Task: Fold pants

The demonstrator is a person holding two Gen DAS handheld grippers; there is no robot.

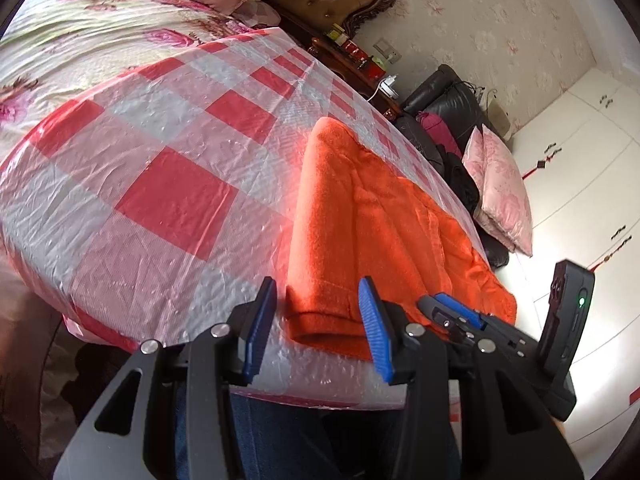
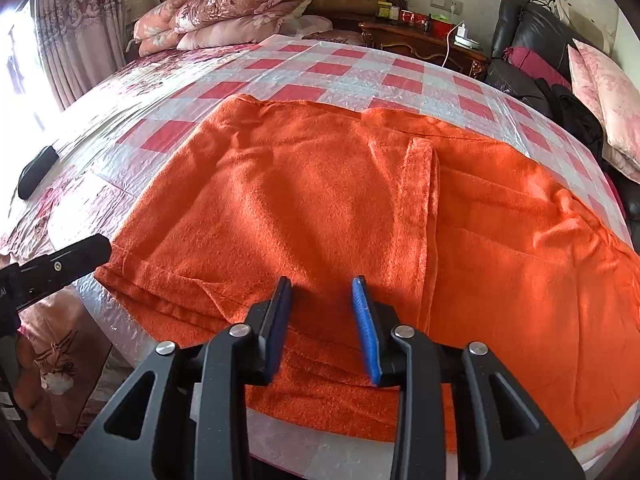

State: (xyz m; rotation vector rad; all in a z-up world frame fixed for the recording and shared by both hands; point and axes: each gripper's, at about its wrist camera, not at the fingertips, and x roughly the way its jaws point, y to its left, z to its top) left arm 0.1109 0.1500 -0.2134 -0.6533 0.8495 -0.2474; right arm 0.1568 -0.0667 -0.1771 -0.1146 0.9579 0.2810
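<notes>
Pants point(image 2: 320, 200): 1, orange; 2 pink pillows point(image 1: 500, 184).

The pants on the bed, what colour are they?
Orange pants, plain; clearest in the right wrist view.

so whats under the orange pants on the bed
The orange pants lie on a red-and-white checked plastic sheet that shows past their edges. It in turn covers the floral bedding. What is directly beneath the fabric is covered and cannot be seen.
</notes>
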